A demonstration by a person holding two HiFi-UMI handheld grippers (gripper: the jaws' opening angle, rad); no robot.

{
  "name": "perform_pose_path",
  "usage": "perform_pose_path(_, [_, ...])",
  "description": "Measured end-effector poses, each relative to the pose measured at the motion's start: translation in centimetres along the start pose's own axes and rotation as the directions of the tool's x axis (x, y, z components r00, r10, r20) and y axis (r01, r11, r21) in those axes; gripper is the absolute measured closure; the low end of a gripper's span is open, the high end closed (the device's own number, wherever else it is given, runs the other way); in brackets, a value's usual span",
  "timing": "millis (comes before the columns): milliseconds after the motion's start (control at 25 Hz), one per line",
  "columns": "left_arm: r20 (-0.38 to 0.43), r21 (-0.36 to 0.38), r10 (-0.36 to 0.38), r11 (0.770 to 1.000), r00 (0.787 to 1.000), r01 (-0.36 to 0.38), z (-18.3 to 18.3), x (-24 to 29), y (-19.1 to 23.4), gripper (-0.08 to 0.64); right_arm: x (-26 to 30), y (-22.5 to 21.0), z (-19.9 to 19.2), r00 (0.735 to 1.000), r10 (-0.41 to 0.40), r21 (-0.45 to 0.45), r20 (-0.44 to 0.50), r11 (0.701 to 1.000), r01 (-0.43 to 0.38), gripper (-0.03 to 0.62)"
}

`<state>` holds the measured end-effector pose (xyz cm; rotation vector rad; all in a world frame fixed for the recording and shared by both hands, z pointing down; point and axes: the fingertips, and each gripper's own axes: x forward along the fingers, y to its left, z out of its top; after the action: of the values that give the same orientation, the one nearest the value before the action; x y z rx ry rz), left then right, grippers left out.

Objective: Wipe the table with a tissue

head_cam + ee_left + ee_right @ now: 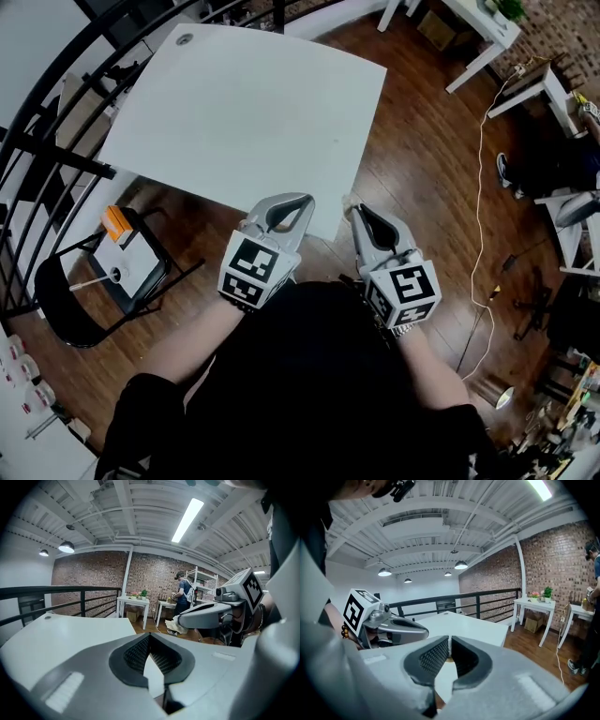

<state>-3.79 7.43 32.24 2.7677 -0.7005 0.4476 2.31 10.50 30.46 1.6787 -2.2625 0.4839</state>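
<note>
The white table [244, 103] lies bare ahead of me. Both grippers hover side by side at its near edge, close to my body. My left gripper [305, 199] has its jaws together with nothing between them; in its own view the tips [150, 637] meet over the table [70, 630]. My right gripper [356, 208] is shut on a small crumpled white tissue [350, 201], just off the table's near right corner. In the left gripper view the tissue [176, 627] hangs from that gripper's tip [182, 620]. The right gripper view shows its jaws [449, 641] pressed together.
A black railing [56, 103] curves round the table's far and left sides. At the left stands a black chair [112, 272] with an orange box and paper on it. White side tables [487, 37] and a white cable [480, 187] lie on the wooden floor to the right. A person [183, 597] stands far off.
</note>
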Motion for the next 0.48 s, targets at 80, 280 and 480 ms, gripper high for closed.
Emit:
perform_pose_path(80, [-0.005, 0.004, -0.008, 1.0, 1.0, 0.008, 0.1, 0.5, 0.6, 0.545, 0.9, -0.4, 0.3, 1.0, -0.004, -0.003, -0.016, 1.0, 0.004, 0.583])
perform_pose_path(280, [-0.007, -0.007, -0.006, 1.0, 1.0, 0.006, 0.9, 2.0, 1.9, 0.545, 3.0, -2.2, 1.5, 0.999, -0.004, -0.023, -0.037, 1.0, 0.003, 0.583])
perform_pose_path(480, [-0.027, -0.039, 0.029, 0.999, 0.999, -0.03, 0.3, 3.9, 3.2, 0.545, 5.3, -4.2, 0.7, 0.997, 0.03, -0.03, -0.077, 0.999, -0.032, 0.583])
